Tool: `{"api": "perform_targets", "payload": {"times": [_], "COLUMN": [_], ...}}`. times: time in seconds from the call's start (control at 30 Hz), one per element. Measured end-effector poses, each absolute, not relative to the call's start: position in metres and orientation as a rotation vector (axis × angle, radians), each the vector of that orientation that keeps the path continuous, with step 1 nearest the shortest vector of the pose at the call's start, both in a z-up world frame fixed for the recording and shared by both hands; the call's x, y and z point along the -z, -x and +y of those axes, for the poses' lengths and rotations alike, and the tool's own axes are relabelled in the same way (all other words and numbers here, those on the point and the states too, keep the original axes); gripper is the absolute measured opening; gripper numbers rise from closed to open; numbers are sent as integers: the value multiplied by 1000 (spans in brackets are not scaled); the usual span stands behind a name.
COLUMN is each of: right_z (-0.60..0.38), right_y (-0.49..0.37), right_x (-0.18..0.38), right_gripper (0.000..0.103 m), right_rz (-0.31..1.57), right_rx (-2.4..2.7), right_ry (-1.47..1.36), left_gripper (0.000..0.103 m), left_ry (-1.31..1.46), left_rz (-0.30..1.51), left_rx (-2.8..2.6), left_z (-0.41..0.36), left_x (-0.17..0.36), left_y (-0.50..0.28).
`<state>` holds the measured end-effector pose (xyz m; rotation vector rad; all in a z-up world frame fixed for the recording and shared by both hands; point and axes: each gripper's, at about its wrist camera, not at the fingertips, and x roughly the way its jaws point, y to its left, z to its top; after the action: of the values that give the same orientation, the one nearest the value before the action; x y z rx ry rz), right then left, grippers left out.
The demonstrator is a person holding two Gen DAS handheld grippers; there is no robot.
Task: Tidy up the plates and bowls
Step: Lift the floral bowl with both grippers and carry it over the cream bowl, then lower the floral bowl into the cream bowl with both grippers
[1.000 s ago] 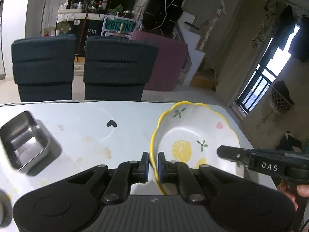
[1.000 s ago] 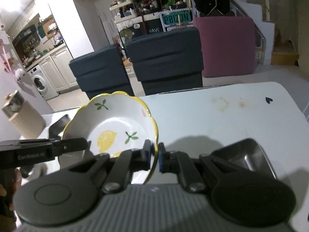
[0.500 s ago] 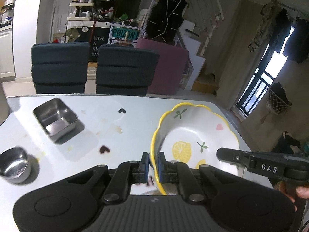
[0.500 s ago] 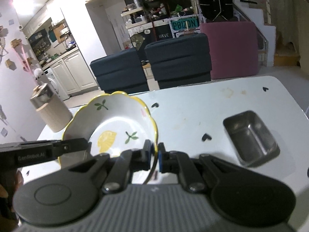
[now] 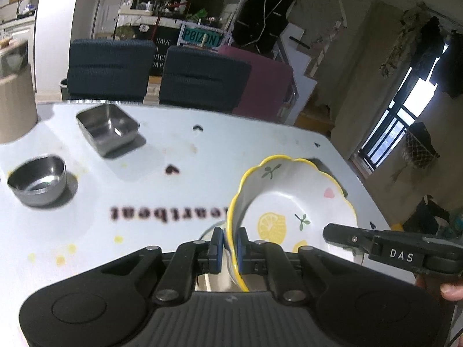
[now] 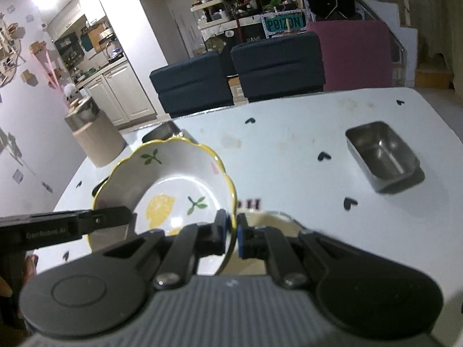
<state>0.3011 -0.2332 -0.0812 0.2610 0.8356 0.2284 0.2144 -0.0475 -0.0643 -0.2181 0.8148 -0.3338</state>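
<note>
Both grippers clamp the same scalloped ceramic bowl (image 5: 292, 202), white with a yellow rim and printed lemons and green sprigs, and hold it above the pale blue tabletop (image 5: 179, 150). The left gripper (image 5: 230, 245) has its jaws closed on the rim at the bowl's left side, the blue pads pressing the thin wall from both faces. The right gripper (image 6: 233, 232) does the same on the opposite rim, its jaws closed tight on the yellow edge. In the left wrist view the right gripper's black finger, marked "DAS", reaches in from the right edge with a fingertip of the person's hand (image 5: 451, 289) just below it. Under the bowl, in the right wrist view, the rim of another cream-coloured dish (image 6: 272, 219) shows on the tabletop, partly hidden. A rectangular steel tray (image 5: 108, 128) sits toward the far side of the tabletop, and a small round steel bowl (image 5: 37, 180) stands apart from it, nearer the left edge. A tan cylindrical canister (image 6: 95, 138) stands at the far left corner. Two dark blue chairs (image 6: 234, 72) stand behind the tabletop.
</note>
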Motion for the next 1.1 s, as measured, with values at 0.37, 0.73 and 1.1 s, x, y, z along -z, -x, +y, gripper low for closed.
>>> {"api": "perform_targets", "payload": {"times": [0.37,0.73,1.1], "right_z": [-227,-230,-232], "right_y": [-292,-294,-300], "right_x": [104,123,141], "right_gripper": [9,9,10], "right_rz": [919,993,1073], "right_rx": [-189,-149,-121], "right_ry": [-264,-258,-246], "left_gripper": [10,9,9], "left_ry": [267,274,231], "left_rz": [880,955,1021], "left_rx": [348,340,332], "left_z": [-52,-65,-78], "left_x": [100,126,142], "left_y": [-218,-234,-241]}}
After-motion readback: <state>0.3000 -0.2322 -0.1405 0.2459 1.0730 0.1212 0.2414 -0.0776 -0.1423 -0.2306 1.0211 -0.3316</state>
